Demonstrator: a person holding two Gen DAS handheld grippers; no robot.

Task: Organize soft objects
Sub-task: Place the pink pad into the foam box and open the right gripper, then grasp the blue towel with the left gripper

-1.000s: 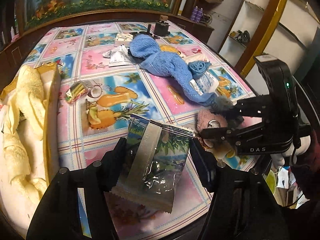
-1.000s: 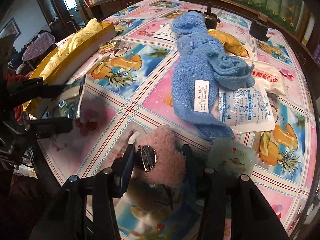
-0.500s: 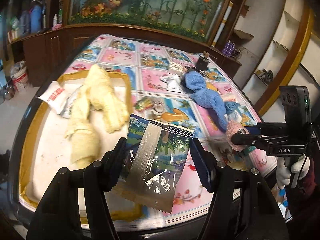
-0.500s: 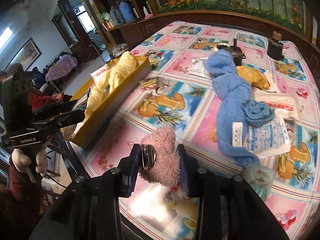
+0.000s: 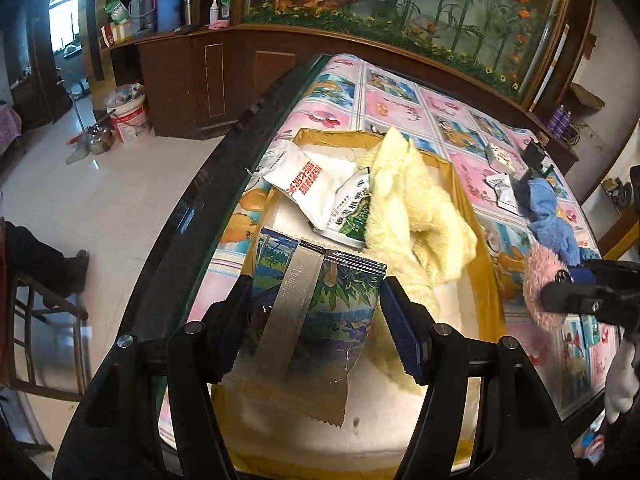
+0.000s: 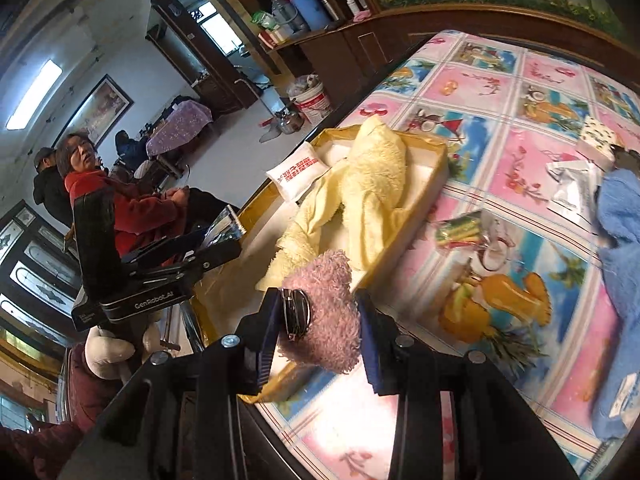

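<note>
My left gripper [image 5: 316, 320] is shut on a green and blue snack packet [image 5: 312, 320] and holds it above the near end of the yellow-rimmed tray [image 5: 456, 184]. The tray holds a pale yellow towel [image 5: 412, 216] and white packets [image 5: 304, 176]. My right gripper [image 6: 320, 332] is shut on a pink fluffy toy [image 6: 324, 320] with a metal ring, held above the tray's edge [image 6: 424, 192]. The pink toy also shows at the right of the left wrist view [image 5: 540, 280]. A blue towel [image 6: 620, 240] lies on the table to the right.
The table has a colourful fruit-print cloth [image 6: 520, 160]. Small packets [image 6: 568, 184] and a wrapped sweet [image 6: 460, 232] lie near the blue towel. A white bucket [image 5: 128, 116] stands on the floor to the left. People [image 6: 92, 184] sit beyond the table edge.
Both grippers have swung left from the table middle to over the tray, each still holding its object. The blue towel now lies far to the right.
</note>
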